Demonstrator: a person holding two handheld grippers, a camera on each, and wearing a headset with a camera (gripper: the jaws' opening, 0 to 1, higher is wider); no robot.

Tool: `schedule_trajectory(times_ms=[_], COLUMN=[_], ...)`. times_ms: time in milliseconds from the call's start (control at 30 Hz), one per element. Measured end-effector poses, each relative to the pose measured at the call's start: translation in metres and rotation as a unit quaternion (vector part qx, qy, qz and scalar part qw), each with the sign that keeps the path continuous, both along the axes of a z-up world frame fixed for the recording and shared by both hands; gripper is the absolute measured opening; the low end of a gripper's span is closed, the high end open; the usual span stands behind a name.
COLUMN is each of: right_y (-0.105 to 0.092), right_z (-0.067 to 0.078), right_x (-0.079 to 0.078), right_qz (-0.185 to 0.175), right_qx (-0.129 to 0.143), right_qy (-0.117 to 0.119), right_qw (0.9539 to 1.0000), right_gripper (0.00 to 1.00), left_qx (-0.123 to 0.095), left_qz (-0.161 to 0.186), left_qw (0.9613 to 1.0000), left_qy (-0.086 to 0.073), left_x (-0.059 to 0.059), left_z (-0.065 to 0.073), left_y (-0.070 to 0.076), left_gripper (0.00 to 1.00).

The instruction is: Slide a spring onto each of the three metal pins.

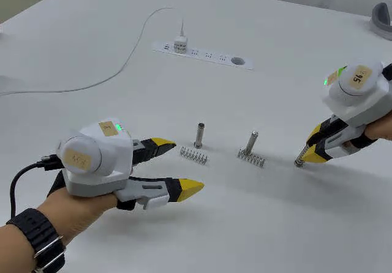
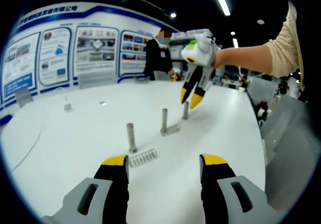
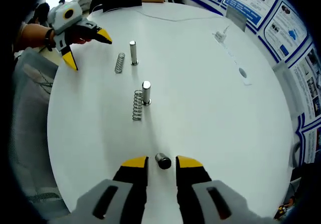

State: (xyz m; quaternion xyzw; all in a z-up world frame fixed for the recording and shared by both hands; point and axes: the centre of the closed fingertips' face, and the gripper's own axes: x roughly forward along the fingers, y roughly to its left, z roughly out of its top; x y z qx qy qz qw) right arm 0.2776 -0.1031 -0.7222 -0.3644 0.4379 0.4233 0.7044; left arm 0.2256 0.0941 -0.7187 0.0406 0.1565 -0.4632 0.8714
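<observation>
- Three pins stood in a row across the middle of the table [image 1: 202, 236] surface, well short of its far edge, where a power strip [image 1: 202, 54] lay.
- The first pin [image 1: 199, 134] and second pin [image 1: 251, 142] were upright and bare. The first spring [image 1: 193, 155] and second spring [image 1: 251, 158] lay flat on the surface, each just beside the foot of its pin on the side toward the near edge.
- The third pin [image 1: 300, 157] stood furthest to the person's right. In the head view it looked ringed with coils, so it probably carried its spring already, though it was too small to be sure.
- The right gripper [image 1: 313, 144] had its jaws drawn narrow, one on each side of the third pin's top. Whether they pressed on it could not be told.
- The left gripper [image 1: 176, 164] hovered spread wide and empty, aimed at the first spring.
- By my reading, one pin was being finished and two were left.
- The next move called for pinching a loose spring near one end, tipping it upright, lining its bore over the pin top and letting it slide down.
- There was no tray, box or other container in sight, and the springs lay loose on the surface.
</observation>
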Motion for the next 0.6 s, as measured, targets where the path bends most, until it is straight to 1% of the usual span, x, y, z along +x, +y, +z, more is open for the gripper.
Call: schedule_trajectory(times_ms=[133, 233, 333, 433, 600], right_y=[0.007, 0.019, 0.032, 0.043, 0.054], right_z=[0.01, 0.019, 0.025, 0.027, 0.023], right_x=[0.001, 0.001, -0.001, -0.003, -0.006], right_qz=[0.002, 0.008, 0.014, 0.019, 0.027], right_qx=[0.006, 0.019, 0.032, 0.041, 0.044], right_qy=[-0.014, -0.026, -0.031, -0.033, -0.031], right_qw=[0.9999, 0.9994, 0.9989, 0.9984, 0.9982], right_gripper=[0.24, 0.24, 0.24, 0.23, 0.23], left_qx=[0.001, 0.001, 0.001, 0.001, 0.001], left_qz=[-0.001, -0.002, -0.002, -0.002, 0.0], left_qw=[1.0, 1.0, 1.0, 1.0, 1.0], left_qy=[0.0, -0.001, -0.002, -0.003, -0.005], left_x=[0.0, 0.001, 0.001, 0.001, 0.001], left_z=[0.001, 0.001, 0.002, 0.003, 0.005], left_y=[-0.001, -0.002, -0.002, -0.003, -0.002], left_gripper=[0.58, 0.58, 0.58, 0.58, 0.58])
